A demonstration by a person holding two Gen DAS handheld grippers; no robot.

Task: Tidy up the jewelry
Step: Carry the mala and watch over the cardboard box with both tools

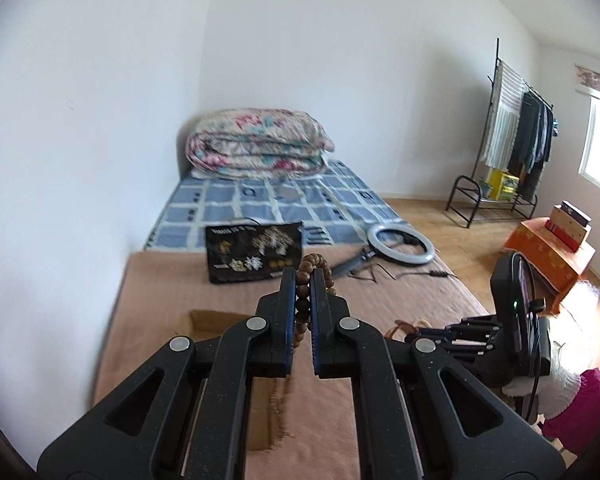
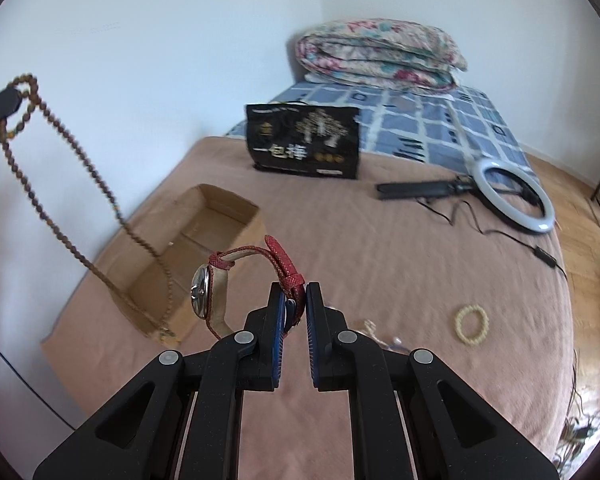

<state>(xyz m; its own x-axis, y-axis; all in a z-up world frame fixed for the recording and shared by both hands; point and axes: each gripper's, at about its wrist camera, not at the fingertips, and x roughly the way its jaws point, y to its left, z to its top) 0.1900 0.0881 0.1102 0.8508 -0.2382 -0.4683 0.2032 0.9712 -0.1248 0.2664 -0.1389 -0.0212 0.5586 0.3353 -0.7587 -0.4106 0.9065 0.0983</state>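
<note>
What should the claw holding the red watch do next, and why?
Probably carry the watch a little left and forward, over the open cardboard box, then lower it. The right claw is shut on the red strap, holding the watch above the blanket, and the box sits just beyond it. The left claw already dangles its long bead necklace there.

Both cameras sit just behind their jaws, looking forward and slightly down over the bed (image 1: 400,292) toward the far corner of the room. The left wrist view is raised and reaches right to the clothes rack (image 1: 516,136). The right wrist view sits lower and nearer. Both take in the black bag (image 1: 254,252) (image 2: 304,142), cardboard box (image 2: 204,240), ring light (image 1: 400,245) (image 2: 514,196) and folded quilt (image 1: 258,144) (image 2: 380,54).
</note>
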